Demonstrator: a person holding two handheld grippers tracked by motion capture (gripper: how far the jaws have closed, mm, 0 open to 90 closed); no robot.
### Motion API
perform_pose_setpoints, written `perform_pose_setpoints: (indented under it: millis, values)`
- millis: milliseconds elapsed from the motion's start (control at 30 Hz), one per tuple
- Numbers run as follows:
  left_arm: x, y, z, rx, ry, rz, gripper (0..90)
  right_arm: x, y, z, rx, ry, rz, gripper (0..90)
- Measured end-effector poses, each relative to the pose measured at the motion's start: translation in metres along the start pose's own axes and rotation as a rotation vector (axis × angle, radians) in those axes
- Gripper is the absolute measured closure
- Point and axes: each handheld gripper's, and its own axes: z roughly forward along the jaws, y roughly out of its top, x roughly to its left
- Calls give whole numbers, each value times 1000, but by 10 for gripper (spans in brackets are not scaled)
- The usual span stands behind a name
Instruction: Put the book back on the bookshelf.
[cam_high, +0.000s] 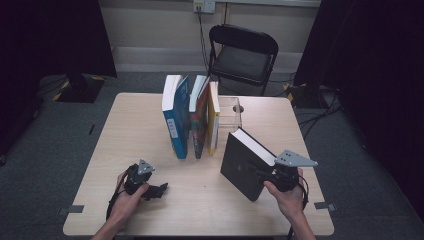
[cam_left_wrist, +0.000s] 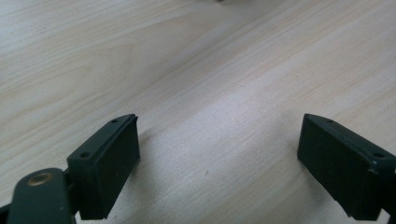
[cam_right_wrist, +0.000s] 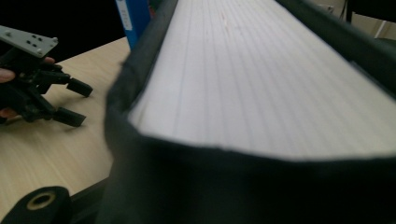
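A thick black book (cam_high: 245, 162) stands tilted on the right side of the table, its white page block (cam_right_wrist: 261, 79) close up in the right gripper view. My right gripper (cam_high: 266, 174) is shut on the book's near edge. Three books stand upright in a row at mid-table: a blue one (cam_high: 176, 120), a multi-coloured one (cam_high: 199, 120) and a yellow one (cam_high: 213, 122). My left gripper (cam_high: 161, 190) hovers low over the front left of the table, open with nothing between its jaws (cam_left_wrist: 219, 135). It also appears far left in the right gripper view (cam_right_wrist: 77, 102).
A clear plastic box (cam_high: 230, 114) stands just right of the yellow book. The wooden table (cam_high: 140, 130) has bare room on its left half and along its front. A black folding chair (cam_high: 242, 55) stands behind the table's far edge.
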Motion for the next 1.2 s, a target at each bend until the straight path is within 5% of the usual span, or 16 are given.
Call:
perform_pose_setpoints:
  millis: [200,1200]
  values:
    - [2,-3,6,-30,5,-12,0,-9,4,7,1,-34,19,523]
    - [2,-1,8,-32,11,-17,0,-23,19,38,14,-104,58,522]
